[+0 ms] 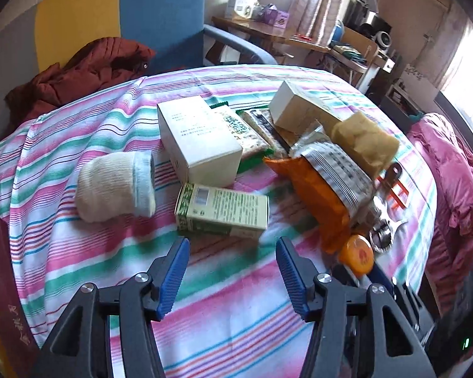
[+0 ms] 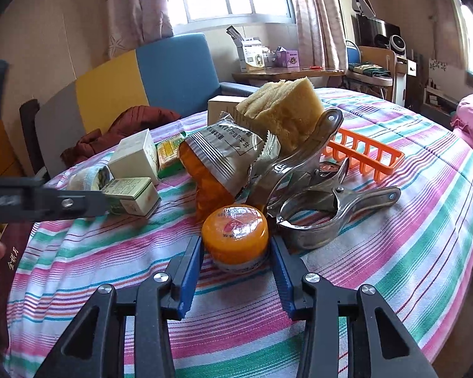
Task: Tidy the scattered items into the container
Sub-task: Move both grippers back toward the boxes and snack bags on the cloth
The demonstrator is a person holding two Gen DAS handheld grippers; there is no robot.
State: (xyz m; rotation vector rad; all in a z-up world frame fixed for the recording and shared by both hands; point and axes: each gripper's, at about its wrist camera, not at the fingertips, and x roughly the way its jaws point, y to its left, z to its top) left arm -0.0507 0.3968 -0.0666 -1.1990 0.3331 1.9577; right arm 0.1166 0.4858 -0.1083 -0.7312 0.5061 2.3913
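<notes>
On the striped bedcover [image 1: 78, 239], as the left wrist view shows it, the left gripper [image 1: 233, 245] stands about half open with nothing between its blue pads [image 1: 173, 271], and the green-and-cream carton [image 1: 220, 209] lies just beyond the fingertips, a little left of their middle line. The long axis of this carton runs across the picture, almost from pad to pad, so I judge that the jaws must either open wider or take it across the short side. Beside it on the left is a rolled sock [image 1: 116, 186], behind it a white box [image 1: 198, 138], and to the right a heap with an orange snack bag [image 1: 315, 198]. At the left edge a dark red thing with gold characters is cut off; it may be the container, but I cannot tell. From the right wrist view, the right gripper [image 2: 236, 247] has its jaws narrow around the orange round jar [image 2: 235, 231]; the pads [image 2: 192, 271] lie at both sides of the jar, and whether they already press on it is hard to make out. Two metal clips [image 2: 318, 208] lie just beside the jar to the right, and the yellow sponge [image 2: 283, 110] leans on the heap behind. The right hand seems nearer to its object than the left.
</notes>
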